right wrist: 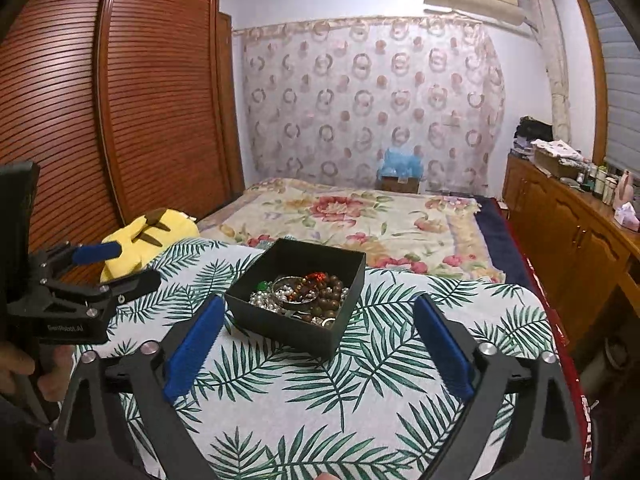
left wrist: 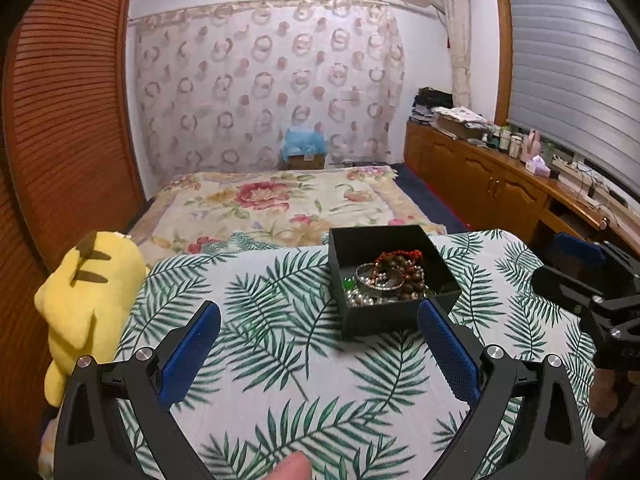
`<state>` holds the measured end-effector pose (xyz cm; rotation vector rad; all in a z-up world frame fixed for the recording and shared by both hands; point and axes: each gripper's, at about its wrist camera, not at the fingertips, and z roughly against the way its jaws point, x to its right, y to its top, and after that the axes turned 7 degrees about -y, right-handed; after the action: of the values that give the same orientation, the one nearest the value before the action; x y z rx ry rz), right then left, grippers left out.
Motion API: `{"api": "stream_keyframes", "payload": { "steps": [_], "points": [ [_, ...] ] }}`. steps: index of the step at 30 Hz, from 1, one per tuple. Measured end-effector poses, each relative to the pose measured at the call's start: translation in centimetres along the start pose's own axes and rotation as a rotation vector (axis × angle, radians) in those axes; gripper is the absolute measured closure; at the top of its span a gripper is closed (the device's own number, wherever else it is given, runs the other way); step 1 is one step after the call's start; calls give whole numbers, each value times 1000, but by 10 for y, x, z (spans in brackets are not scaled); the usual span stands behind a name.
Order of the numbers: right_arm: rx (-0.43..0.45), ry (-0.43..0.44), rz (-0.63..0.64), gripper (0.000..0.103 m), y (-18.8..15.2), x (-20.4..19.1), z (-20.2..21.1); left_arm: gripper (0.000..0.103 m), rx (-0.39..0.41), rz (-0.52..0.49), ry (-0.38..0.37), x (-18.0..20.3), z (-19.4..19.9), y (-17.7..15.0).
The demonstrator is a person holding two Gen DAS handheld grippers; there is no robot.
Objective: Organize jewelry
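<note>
An open black box stands on the palm-leaf cloth; it also shows in the right wrist view. Inside lies a tangle of jewelry: brown wooden beads, red beads, pearls, a silver bangle, a green stone, also seen in the right wrist view. My left gripper is open and empty, just short of the box's near left corner. My right gripper is open and empty, with the box's near corner between its blue pads. Each gripper shows in the other's view: the right gripper and the left gripper.
A yellow plush toy lies at the cloth's left edge. A floral bedspread stretches beyond the box. A slatted wooden wardrobe stands left, a low wooden cabinet with clutter right.
</note>
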<state>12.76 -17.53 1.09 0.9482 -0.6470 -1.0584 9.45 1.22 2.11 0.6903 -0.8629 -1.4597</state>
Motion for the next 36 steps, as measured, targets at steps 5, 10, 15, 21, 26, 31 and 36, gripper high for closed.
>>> {"api": "stream_keyframes", "payload": {
  "steps": [5, 10, 15, 21, 26, 31, 36],
  "points": [
    [28, -32, -23, 3, -4, -1, 18, 8, 13, 0, 18, 4, 18, -8],
    [51, -48, -59, 3, -8, 2, 35, 8, 14, 14, 26, 5, 31, -13],
    [61, -71, -79, 3, -15, 7, 48, 8, 13, 15, 31, 9, 38, -21],
    [48, -76, -101, 3, -30, 10, 52, 8, 20, 30, 26, 9, 42, -29],
    [44, -80, -109, 3, -35, 9, 51, 8, 29, 24, 32, 11, 43, -30],
    [48, -79, -105, 3, -36, 8, 52, 8, 28, 22, 32, 12, 43, -30],
    [48, -75, -105, 3, -36, 8, 52, 8, 25, 24, 31, 11, 43, -32]
  ]
}}
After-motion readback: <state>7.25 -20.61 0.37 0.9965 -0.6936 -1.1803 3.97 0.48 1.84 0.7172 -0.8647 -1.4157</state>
